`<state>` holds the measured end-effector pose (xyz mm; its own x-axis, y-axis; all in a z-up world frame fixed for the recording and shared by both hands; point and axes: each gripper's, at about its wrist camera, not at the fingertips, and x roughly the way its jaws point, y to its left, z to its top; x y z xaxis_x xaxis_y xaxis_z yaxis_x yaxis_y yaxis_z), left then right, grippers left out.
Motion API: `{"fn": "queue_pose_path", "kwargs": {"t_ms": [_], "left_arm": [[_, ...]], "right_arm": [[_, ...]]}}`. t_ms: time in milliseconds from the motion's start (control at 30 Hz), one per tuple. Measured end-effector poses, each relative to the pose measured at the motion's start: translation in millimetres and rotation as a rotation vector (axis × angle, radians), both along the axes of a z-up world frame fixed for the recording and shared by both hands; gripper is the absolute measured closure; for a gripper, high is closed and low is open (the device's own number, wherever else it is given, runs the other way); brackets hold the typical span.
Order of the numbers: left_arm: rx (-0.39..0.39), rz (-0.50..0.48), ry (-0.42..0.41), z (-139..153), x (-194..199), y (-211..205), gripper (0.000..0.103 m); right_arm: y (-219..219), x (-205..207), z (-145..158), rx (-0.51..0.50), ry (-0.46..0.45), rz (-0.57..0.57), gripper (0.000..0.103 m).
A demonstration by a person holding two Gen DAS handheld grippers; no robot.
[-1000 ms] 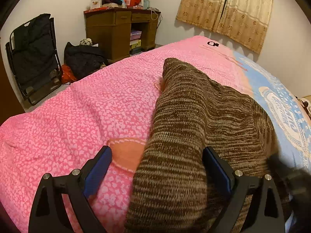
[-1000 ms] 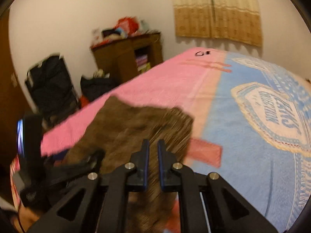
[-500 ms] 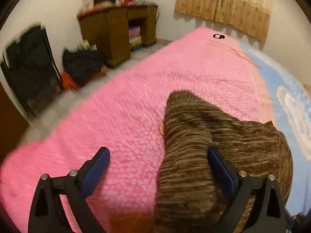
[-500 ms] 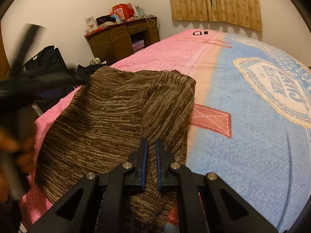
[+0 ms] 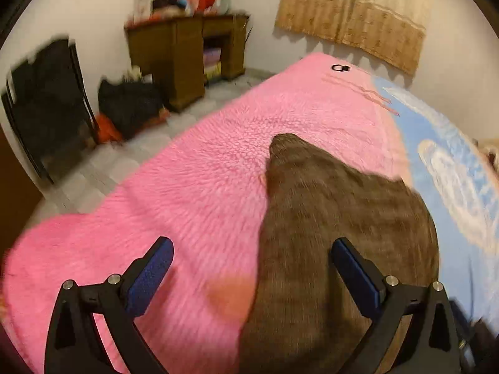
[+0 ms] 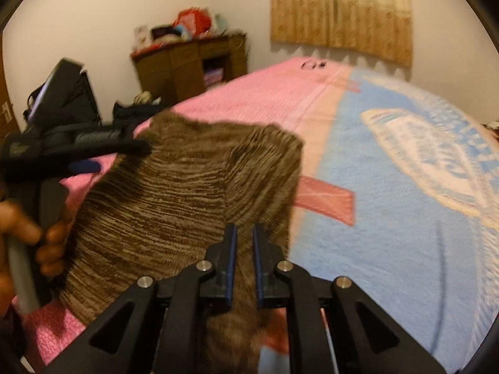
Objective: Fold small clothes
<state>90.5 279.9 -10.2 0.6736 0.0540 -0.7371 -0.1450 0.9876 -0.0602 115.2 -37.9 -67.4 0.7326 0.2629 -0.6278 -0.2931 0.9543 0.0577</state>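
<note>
Brown knit garment [image 5: 336, 218]: near end cut off by lower frame edge in both views, weave smeared in the left wrist view. Items atop wooden desk [image 6: 190, 59], upper left: too blurred to identify. Small black mark [image 5: 340, 68] on pink blanket [image 5: 187, 193]: unreadable.

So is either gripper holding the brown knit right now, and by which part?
Left gripper is wide open, holding nothing. Right gripper has the brown knit garment's near edge between its jaws, which are opening, so that grip is releasing.
</note>
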Motion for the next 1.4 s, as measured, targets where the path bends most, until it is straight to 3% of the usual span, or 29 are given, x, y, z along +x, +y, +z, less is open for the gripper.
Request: {"fn": "queue_pose_path", "kwargs": {"t_ms": [100, 200, 300, 400, 500, 567, 633, 700, 833, 1000, 1167, 1400], "left_arm": [[0.065, -0.056, -0.01, -6.2, -42.4, -20.0, 0.001], [0.156, -0.059, 0.05, -28.8, -57.9, -34.1, 0.001], [0.149, -0.064, 0.056, -44.6, -68.3, -35.9, 0.001], [0.104, -0.047, 0.079, -40.5, -76.0, -29.6, 0.001], [0.124, -0.042, 0.062, -30.0, -89.6, -30.9, 0.001], [0.153, -0.044, 0.041, -24.1, -99.5, -31.9, 0.001], [0.166, -0.056, 0.018, -17.9, -115.7, -35.7, 0.001], [0.172, -0.074, 0.004, -14.4, -130.0, -39.5, 0.001], [0.19, -0.094, -0.003, -6.6, -154.3, -46.1, 0.001], [0.152, -0.144, -0.053, 8.9, -182.4, -52.9, 0.001], [0.201, -0.141, -0.082, 16.8, -201.9, -56.6, 0.001], [0.182, -0.148, -0.117, 28.5, -220.9, -54.4, 0.001]], "right_arm": [[-2.4, -28.5, 9.4, 0.047, -0.026, 0.017, 0.082], [5.6, -53.8, 2.7, 0.012, -0.002, 0.029, 0.072], [10.4, -67.6, -13.9, -0.022, 0.038, 0.024, 0.071], [11.0, -75.3, -16.8, -0.046, 0.03, 0.017, 0.071], [8.4, -80.3, -10.1, -0.085, 0.049, 0.004, 0.069], [-2.6, -91.2, -0.6, -0.017, 0.047, -0.019, 0.066], [-15.1, -106.2, 7.4, 0.048, 0.033, -0.053, 0.052], [-22.1, -119.1, 10.3, 0.078, 0.024, -0.09, 0.046], [-32.0, -145.0, 12.9, 0.115, 0.017, -0.132, 0.036], [-34.8, -160.9, 19.0, 0.126, -0.008, -0.162, 0.033], [-33.5, -174.4, 31.6, 0.128, -0.047, -0.177, 0.018], [-34.3, -195.3, 50.1, 0.103, -0.13, -0.219, 0.016]]}}
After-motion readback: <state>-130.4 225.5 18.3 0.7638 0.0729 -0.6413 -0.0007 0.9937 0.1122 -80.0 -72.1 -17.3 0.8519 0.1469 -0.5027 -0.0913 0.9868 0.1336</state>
